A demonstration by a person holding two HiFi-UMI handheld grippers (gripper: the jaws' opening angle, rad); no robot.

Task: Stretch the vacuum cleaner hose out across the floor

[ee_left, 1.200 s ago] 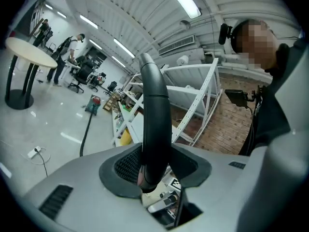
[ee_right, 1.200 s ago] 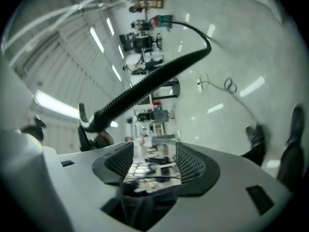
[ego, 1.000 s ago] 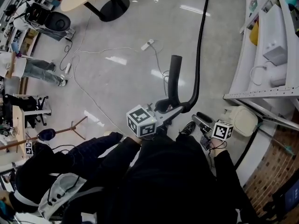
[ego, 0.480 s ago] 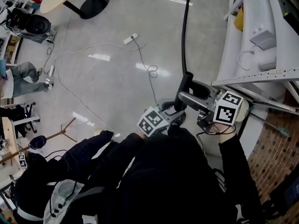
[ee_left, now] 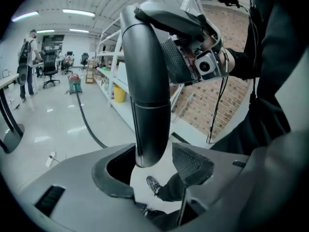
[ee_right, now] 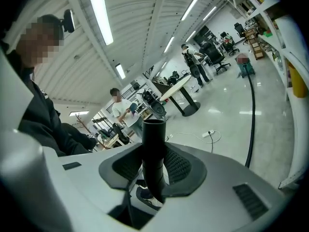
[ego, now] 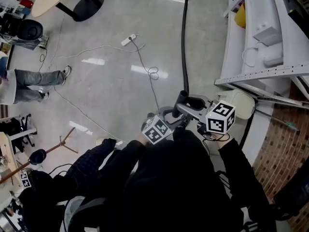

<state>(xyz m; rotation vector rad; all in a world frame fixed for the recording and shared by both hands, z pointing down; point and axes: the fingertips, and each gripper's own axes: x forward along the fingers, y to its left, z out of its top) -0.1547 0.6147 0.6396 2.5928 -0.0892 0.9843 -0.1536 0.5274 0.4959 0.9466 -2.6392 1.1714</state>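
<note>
Hose (ego: 183,37) runs up centre frame; right gripper (ee_right: 153,169) has just clamped onto its nozzle (ee_right: 153,139), while left gripper (ee_left: 153,173) has just been opening, loose around it.

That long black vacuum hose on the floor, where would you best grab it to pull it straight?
Probably by the rigid end tube, not the flexible hose. It is stiff, round and slim, raised off the floor, so come from its side and pinch across it, as the right tongs, just closing on it, do.
</note>
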